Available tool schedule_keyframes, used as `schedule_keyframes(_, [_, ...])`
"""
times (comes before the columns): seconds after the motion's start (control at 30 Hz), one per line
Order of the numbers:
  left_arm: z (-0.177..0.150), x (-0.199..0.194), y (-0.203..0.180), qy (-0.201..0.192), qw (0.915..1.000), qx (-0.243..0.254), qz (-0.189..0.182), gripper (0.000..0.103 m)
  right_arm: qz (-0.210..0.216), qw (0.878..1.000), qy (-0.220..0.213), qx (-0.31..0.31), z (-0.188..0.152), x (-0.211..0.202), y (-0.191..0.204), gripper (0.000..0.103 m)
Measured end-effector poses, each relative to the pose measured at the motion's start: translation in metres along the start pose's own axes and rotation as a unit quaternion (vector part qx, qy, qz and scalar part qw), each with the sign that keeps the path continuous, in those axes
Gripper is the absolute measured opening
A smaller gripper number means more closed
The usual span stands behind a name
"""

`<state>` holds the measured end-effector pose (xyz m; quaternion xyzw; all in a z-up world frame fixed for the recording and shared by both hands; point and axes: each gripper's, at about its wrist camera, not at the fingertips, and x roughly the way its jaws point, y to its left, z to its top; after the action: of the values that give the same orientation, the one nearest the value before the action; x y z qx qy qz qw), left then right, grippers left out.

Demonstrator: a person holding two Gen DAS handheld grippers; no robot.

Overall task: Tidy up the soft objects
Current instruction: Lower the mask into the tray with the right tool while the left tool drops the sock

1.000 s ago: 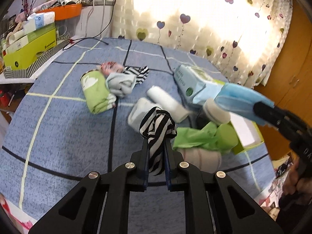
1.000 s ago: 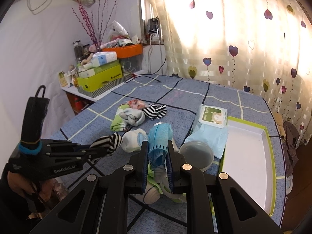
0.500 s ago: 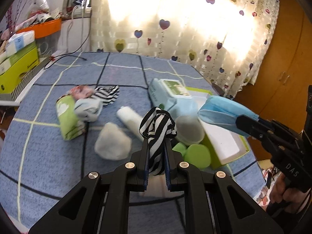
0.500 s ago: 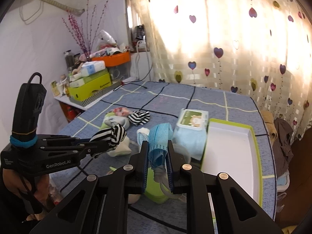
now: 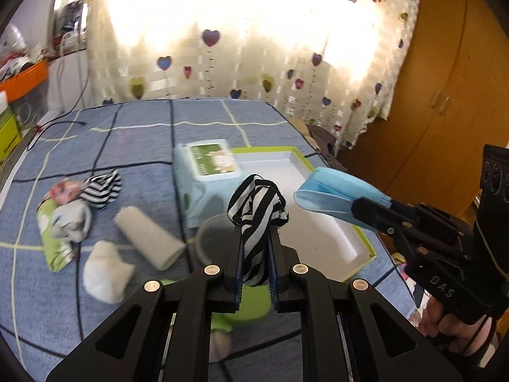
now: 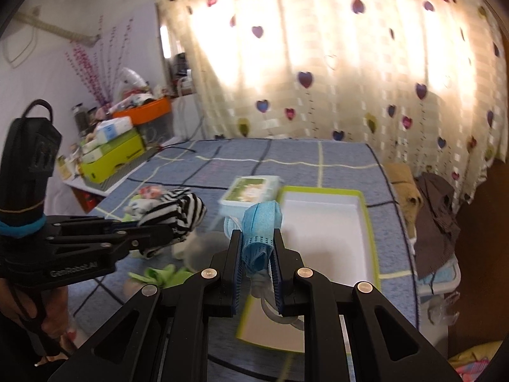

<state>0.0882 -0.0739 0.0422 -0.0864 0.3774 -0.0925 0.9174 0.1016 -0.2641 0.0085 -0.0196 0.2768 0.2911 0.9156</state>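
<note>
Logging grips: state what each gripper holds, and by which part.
Left gripper pinches a striped sock at its lower, bunched end. Right gripper clamps a blue face mask near its folded middle.

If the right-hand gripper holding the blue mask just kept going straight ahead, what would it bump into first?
Probably the white tray with the green rim. The right gripper, shut on the blue mask, points down toward its bare floor. Depth is hard to judge through this lens.
</note>
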Motion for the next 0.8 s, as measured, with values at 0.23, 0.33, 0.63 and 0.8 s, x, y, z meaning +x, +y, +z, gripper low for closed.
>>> schedule_keyframes(0.23, [0.011, 0.029, -0.027, 0.022, 0.9996, 0.011, -0.011, 0.014, -0.022, 0.999, 0.017, 0.041, -0.015, 0.013, -0.045, 0.016])
schedule_keyframes(0.33, [0.014, 0.045, -0.038, 0.033, 0.9992, 0.016, -0.014, 0.014, -0.027, 0.998, 0.027, 0.056, -0.019, 0.023, -0.061, 0.016])
schedule_keyframes(0.63, [0.016, 0.083, -0.053, 0.072, 0.9972, 0.012, -0.014, 0.014, -0.028, 0.994, 0.057, 0.084, -0.032, 0.059, -0.089, 0.016])
schedule_keyframes(0.8, [0.015, 0.099, -0.054, 0.094, 0.9956, 0.002, -0.003, 0.014, -0.022, 0.993, 0.069, 0.088, -0.037, 0.074, -0.096, 0.029])
